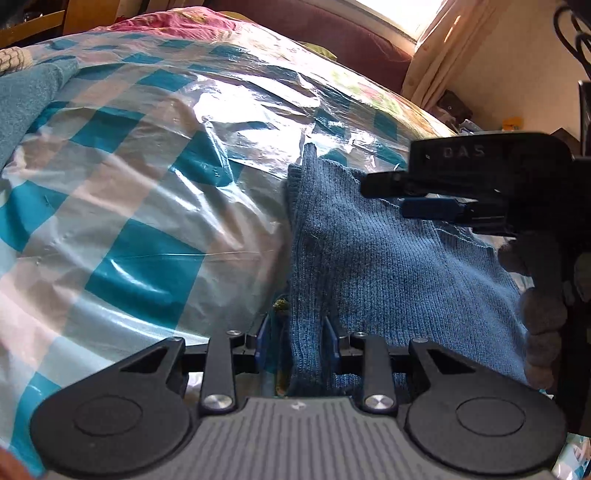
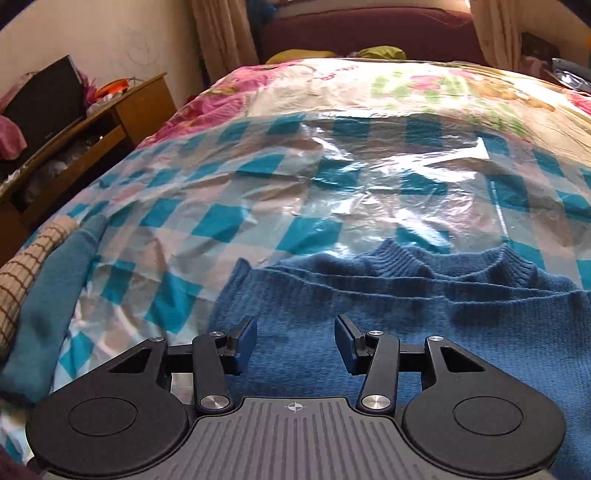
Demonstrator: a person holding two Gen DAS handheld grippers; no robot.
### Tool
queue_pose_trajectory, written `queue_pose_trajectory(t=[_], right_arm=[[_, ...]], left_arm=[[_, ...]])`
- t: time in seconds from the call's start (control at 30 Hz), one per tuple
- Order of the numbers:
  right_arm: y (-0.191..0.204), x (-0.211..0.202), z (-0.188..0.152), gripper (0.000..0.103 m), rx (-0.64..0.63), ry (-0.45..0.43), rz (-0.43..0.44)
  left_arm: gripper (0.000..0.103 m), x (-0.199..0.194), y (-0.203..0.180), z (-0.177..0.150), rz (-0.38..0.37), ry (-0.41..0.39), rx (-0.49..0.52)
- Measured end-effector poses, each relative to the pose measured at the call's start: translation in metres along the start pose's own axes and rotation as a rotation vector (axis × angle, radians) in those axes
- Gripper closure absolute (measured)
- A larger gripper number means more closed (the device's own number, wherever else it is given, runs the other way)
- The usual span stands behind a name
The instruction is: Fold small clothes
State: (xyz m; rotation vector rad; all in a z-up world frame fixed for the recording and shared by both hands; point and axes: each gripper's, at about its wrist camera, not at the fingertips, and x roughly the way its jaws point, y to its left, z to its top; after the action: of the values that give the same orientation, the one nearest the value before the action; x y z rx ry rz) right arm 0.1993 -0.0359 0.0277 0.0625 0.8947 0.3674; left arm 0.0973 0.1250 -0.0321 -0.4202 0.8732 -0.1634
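A blue knit sweater (image 2: 369, 332) lies flat on the plastic-covered bed, its ribbed collar (image 2: 443, 258) toward the far side. In the left wrist view the sweater (image 1: 388, 266) shows a folded left edge that runs between my left gripper's (image 1: 297, 343) fingers. The right pad touches the knit, while the left pad stands off it with a gap. My right gripper (image 2: 295, 343) hovers open just over the sweater's body with nothing between its pads. It also shows from the side (image 1: 402, 195) over the sweater's far part, held by a hand (image 1: 535, 302).
A shiny teal-and-white checked plastic sheet (image 2: 221, 221) covers the flowered bedding (image 2: 424, 85). A teal cloth (image 2: 48, 314) and a beige checked cloth (image 2: 22, 273) lie at the bed's left edge. A wooden nightstand (image 2: 92, 125) stands left, a maroon headboard (image 2: 369, 33) behind.
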Motion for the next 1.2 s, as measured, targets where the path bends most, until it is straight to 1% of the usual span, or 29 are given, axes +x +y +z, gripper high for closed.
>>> queue_pose_trajectory(t=[0.03, 0.07, 0.17, 0.2, 0.27, 0.33, 0.37, 0.43, 0.47, 0.53, 0.57, 0.6, 0.73, 0.8, 0.83, 0.87, 0.93, 0.97, 1.03, 1.07, 1.1, 1.17, 1.2], right_arm=[[0.011, 0.007, 0.003, 0.051, -0.022, 0.026, 0.012], [0.022, 0.015, 0.005, 0.05, -0.049, 0.053, 0.01], [0.049, 0.043, 0.01, 0.05, -0.125, 0.136, -0.039], [0.056, 0.054, 0.011, 0.049, -0.158, 0.168, -0.076], [0.065, 0.069, 0.009, 0.049, -0.21, 0.192, -0.143], [0.066, 0.081, 0.006, 0.053, -0.244, 0.213, -0.18], [0.065, 0.082, 0.004, 0.057, -0.252, 0.215, -0.182], [0.061, 0.08, 0.002, 0.078, -0.267, 0.211, -0.202], [0.059, 0.077, 0.003, 0.081, -0.269, 0.207, -0.205], [0.049, 0.068, 0.005, 0.085, -0.242, 0.2, -0.17], [0.045, 0.063, 0.007, 0.086, -0.225, 0.195, -0.154], [0.04, 0.057, 0.01, 0.086, -0.204, 0.186, -0.13], [0.018, 0.032, 0.017, 0.087, -0.116, 0.142, -0.049], [0.004, 0.02, 0.02, 0.087, -0.067, 0.127, -0.001], [-0.001, 0.016, 0.021, 0.087, -0.049, 0.12, 0.021], [-0.007, 0.011, 0.021, 0.087, -0.033, 0.113, 0.038], [-0.02, 0.004, 0.021, 0.087, 0.0, 0.1, 0.074], [-0.026, 0.001, 0.021, 0.087, 0.018, 0.097, 0.089], [-0.041, -0.007, 0.022, 0.087, 0.061, 0.089, 0.12], [-0.049, -0.011, 0.023, 0.087, 0.078, 0.083, 0.132], [-0.057, -0.016, 0.023, 0.088, 0.095, 0.076, 0.146], [-0.075, -0.027, 0.024, 0.088, 0.124, 0.058, 0.164], [-0.082, -0.034, 0.024, 0.088, 0.133, 0.047, 0.167]], left_arm=[[0.068, 0.0, -0.001, -0.001, -0.001, 0.0, 0.005], [0.068, -0.001, -0.001, -0.001, -0.003, 0.001, 0.007], [0.068, 0.0, -0.002, -0.001, -0.028, 0.013, 0.006], [0.068, 0.001, -0.002, -0.002, -0.033, 0.015, 0.007], [0.068, 0.001, -0.002, -0.002, -0.041, 0.016, 0.011], [0.068, 0.0, -0.002, -0.002, -0.042, 0.011, 0.019], [0.068, -0.001, -0.003, -0.002, -0.036, 0.005, 0.027], [0.067, -0.005, -0.005, -0.003, -0.016, -0.023, 0.043], [0.067, -0.008, -0.007, -0.003, -0.005, -0.044, 0.055], [0.063, -0.013, -0.011, -0.004, 0.013, -0.083, 0.084], [0.059, -0.014, -0.013, -0.005, 0.022, -0.094, 0.095], [0.056, -0.014, -0.015, -0.007, 0.026, -0.099, 0.103], [0.051, -0.015, -0.024, -0.014, 0.046, -0.105, 0.13], [0.042, -0.016, -0.029, -0.019, 0.057, -0.118, 0.124], [0.039, -0.013, -0.032, -0.018, 0.071, -0.124, 0.119], [0.039, -0.013, -0.035, -0.019, 0.081, -0.135, 0.118], [0.039, -0.007, -0.046, -0.018, 0.074, -0.163, 0.143], [0.039, -0.003, -0.052, -0.017, 0.081, -0.171, 0.164], [0.051, 0.002, -0.063, -0.015, 0.094, -0.169, 0.187], [0.067, 0.002, -0.069, -0.015, 0.084, -0.169, 0.186], [0.08, 0.002, -0.074, -0.014, 0.071, -0.168, 0.183], [0.082, -0.003, -0.091, -0.011, 0.036, -0.187, 0.196], [0.082, -0.006, -0.103, -0.011, 0.017, -0.198, 0.219]])
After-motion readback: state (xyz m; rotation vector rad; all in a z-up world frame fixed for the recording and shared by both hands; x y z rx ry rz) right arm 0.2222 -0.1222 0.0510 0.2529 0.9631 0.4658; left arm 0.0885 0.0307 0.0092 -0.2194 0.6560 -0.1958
